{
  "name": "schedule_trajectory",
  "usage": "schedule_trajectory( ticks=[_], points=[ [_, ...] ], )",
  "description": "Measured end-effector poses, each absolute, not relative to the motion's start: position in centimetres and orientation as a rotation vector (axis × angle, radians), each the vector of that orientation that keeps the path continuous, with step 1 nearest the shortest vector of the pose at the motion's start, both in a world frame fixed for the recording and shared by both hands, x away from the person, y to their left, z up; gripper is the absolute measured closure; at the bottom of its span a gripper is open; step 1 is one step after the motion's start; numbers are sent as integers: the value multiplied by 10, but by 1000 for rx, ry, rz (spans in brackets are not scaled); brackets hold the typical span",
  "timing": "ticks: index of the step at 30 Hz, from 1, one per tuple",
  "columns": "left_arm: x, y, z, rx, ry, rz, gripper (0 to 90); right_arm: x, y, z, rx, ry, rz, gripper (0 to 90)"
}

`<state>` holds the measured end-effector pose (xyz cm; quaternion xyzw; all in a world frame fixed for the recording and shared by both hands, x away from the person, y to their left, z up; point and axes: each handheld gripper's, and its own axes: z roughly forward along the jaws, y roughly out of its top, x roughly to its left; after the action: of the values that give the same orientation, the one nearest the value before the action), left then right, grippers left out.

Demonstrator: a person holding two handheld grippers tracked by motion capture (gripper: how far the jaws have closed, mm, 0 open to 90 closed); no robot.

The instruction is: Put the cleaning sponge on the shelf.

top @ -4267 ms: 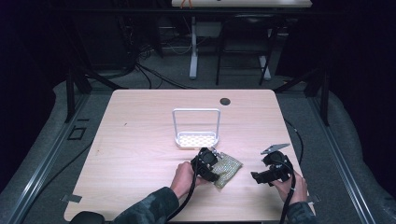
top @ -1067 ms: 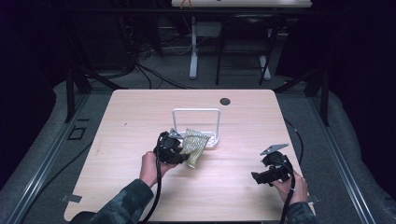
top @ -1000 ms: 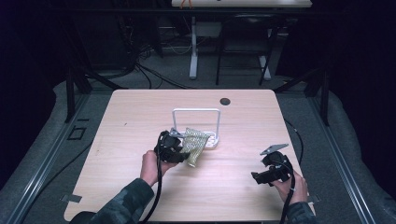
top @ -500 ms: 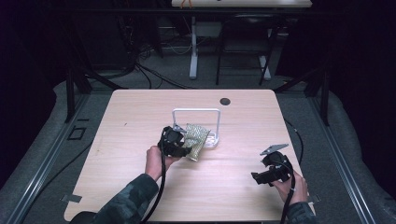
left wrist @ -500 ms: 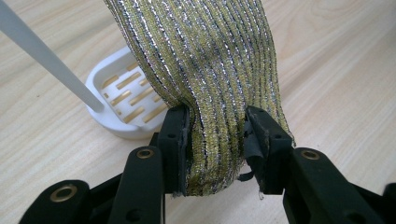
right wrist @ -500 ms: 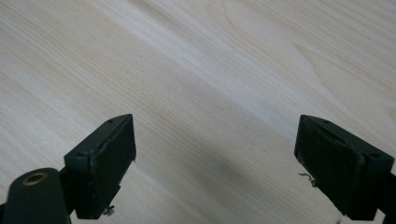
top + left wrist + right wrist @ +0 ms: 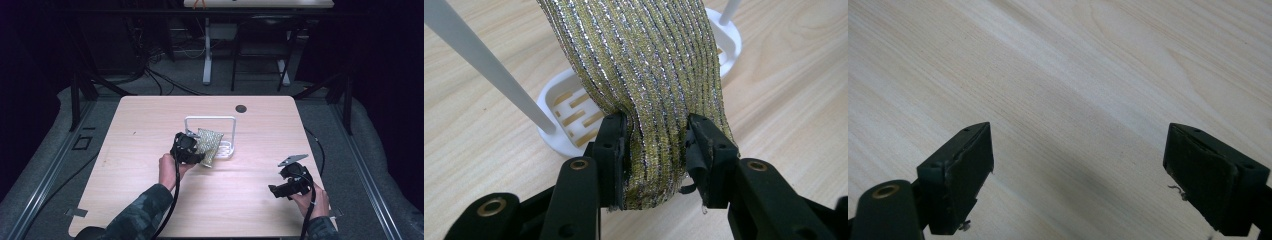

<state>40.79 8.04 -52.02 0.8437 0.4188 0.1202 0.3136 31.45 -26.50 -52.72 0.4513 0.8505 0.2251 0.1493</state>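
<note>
Scouring pad [image 7: 649, 75] of gold and silver thread is pinched in my left gripper [image 7: 656, 145], hanging above the white soap dish [image 7: 226, 148]. At four o'clock, my right gripper [image 7: 1078, 170] stays spread over bare table [image 7: 1073, 75].

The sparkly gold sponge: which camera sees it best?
The left gripper view. There the sparkly gold sponge shows up close, every glittery thread clear, pinched between the left gripper jaws above the white rack. The high view shows it small beside the rack. The right gripper view looks at bare wooden table.
</note>
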Motion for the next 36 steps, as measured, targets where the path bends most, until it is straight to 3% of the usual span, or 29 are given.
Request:
schedule_trajectory(
  ticks=[25,36],
  points=[
    [422,61,-536,2224,1158,345,590,314,-263,-528,1287,2445,650,110],
    [420,56,-537,2226,1181,402,459,314,-262,-528,1277,2449,645,109]
  ],
)
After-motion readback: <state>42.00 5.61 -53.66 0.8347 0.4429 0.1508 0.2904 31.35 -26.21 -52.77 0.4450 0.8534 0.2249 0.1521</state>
